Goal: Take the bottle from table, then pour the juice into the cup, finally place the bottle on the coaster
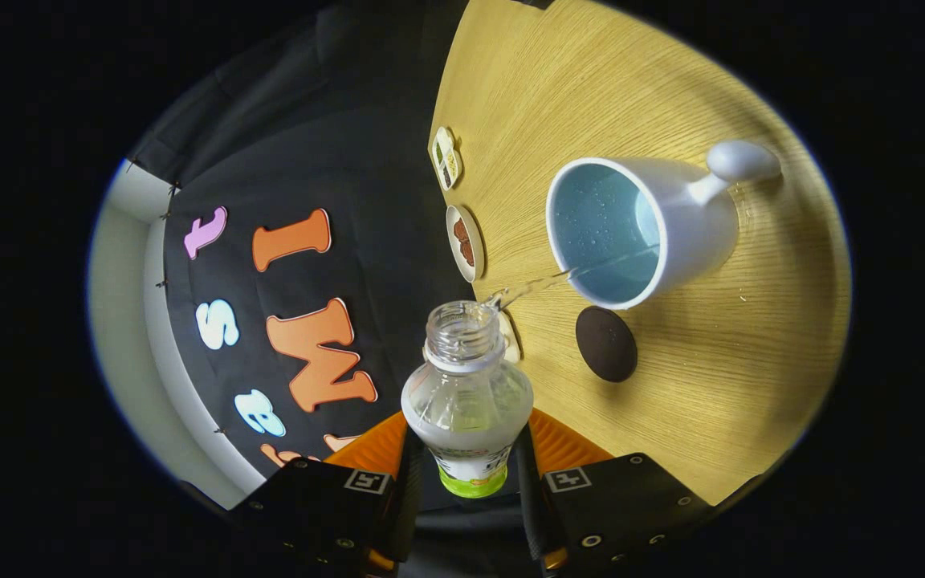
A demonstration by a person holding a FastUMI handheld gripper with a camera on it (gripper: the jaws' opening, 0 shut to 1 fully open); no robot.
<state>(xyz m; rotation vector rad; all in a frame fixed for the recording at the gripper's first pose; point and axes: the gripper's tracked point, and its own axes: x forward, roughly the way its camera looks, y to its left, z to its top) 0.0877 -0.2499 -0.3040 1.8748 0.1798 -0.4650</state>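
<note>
I am holding the bottle [467, 401] in the tongs [466, 474], both orange fingers [370, 445] pressing on its sides just above the green band near its base. The bottle is standing between the fingers with its open mouth pointing ahead of them, cap off, and the whole view is rolling so the worktop [671, 80] is rising like a wall on one side.

A thin clear stream [531, 287] is leaving the bottle's mouth and reaching the rim of the cup [639, 229], which is sitting on the worktop just beyond the fingers. The cup is white outside and pale blue inside, with a knobbed handle on its far side; drops are clinging to its inner wall.

The dark round coaster [606, 343] is lying on the worktop just beside the cup, between it and the bottle's neck. Two small dishes [465, 242] are sitting along the worktop's edge, well apart from the cup. A few drops are lying on the wood near the cup.
</note>
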